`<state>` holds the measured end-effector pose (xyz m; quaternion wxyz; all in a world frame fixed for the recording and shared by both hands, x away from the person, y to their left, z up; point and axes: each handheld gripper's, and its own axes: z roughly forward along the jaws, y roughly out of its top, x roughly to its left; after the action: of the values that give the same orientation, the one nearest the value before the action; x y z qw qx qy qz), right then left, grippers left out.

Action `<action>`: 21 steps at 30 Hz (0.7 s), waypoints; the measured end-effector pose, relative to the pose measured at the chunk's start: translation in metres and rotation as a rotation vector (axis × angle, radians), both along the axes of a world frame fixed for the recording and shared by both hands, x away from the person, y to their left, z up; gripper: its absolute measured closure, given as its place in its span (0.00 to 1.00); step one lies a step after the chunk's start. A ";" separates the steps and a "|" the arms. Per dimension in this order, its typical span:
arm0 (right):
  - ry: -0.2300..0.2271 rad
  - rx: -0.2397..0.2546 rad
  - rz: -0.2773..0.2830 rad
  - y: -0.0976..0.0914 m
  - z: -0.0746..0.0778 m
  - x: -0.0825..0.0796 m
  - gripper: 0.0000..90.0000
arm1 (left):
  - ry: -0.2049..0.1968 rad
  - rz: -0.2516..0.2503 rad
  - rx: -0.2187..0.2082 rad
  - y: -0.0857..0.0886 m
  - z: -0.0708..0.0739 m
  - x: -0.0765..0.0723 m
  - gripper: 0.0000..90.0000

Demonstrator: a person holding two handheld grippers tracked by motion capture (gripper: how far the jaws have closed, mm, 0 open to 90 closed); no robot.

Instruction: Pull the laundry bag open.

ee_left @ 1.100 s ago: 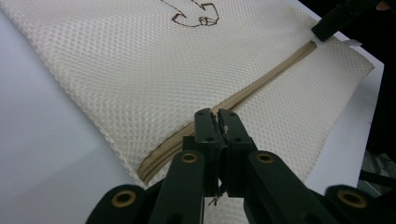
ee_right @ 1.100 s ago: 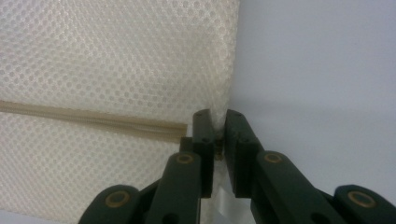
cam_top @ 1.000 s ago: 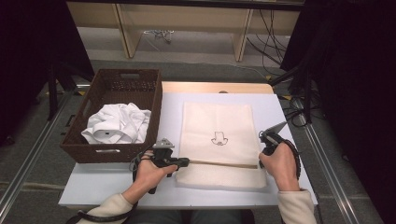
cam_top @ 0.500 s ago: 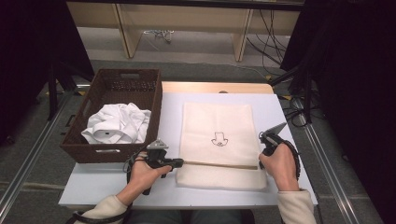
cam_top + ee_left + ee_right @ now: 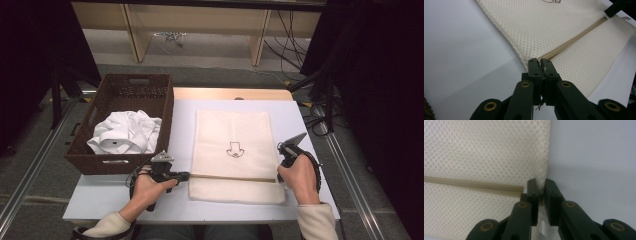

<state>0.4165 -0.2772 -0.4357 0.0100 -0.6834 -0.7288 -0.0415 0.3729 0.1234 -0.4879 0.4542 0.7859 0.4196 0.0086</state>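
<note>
A cream mesh bag (image 5: 232, 132) with a small black drawing lies flat on the white table (image 5: 100, 200). A tan zipper (image 5: 232, 176) runs across its near part. My left gripper (image 5: 187, 175) lies at the zipper's left end, at the bag's left edge. In the left gripper view it (image 5: 540, 63) is shut on a small pale zipper pull, and the zipper (image 5: 574, 37) runs away from the tips. My right gripper (image 5: 280, 170) is at the zipper's right end. In the right gripper view it (image 5: 540, 187) pinches the bag's mesh edge (image 5: 541, 167) beside the zipper's end (image 5: 474, 186).
A dark wicker basket (image 5: 95, 150) holding crumpled white cloth (image 5: 127, 132) stands at the table's left, close to my left hand. A wooden strip (image 5: 230, 93) borders the far edge. Cables lie on the floor at the right.
My left gripper has shifted slightly to the left along the zipper's line, staying shut. The right gripper and the bag's right edge have kept still.
</note>
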 end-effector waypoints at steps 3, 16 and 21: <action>0.002 0.011 -0.004 0.000 -0.001 0.000 0.94 | -0.005 0.008 0.005 0.001 0.000 0.000 0.96; 0.008 0.014 -0.061 0.005 0.001 -0.001 0.94 | -0.019 0.013 0.018 0.002 0.001 -0.002 0.96; -0.011 0.024 0.029 0.002 -0.001 -0.001 0.93 | -0.039 0.008 0.060 0.002 0.003 -0.003 0.96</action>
<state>0.4151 -0.2753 -0.4371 0.0147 -0.6725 -0.7380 -0.0541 0.3703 0.1254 -0.4848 0.4383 0.7972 0.4133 0.0382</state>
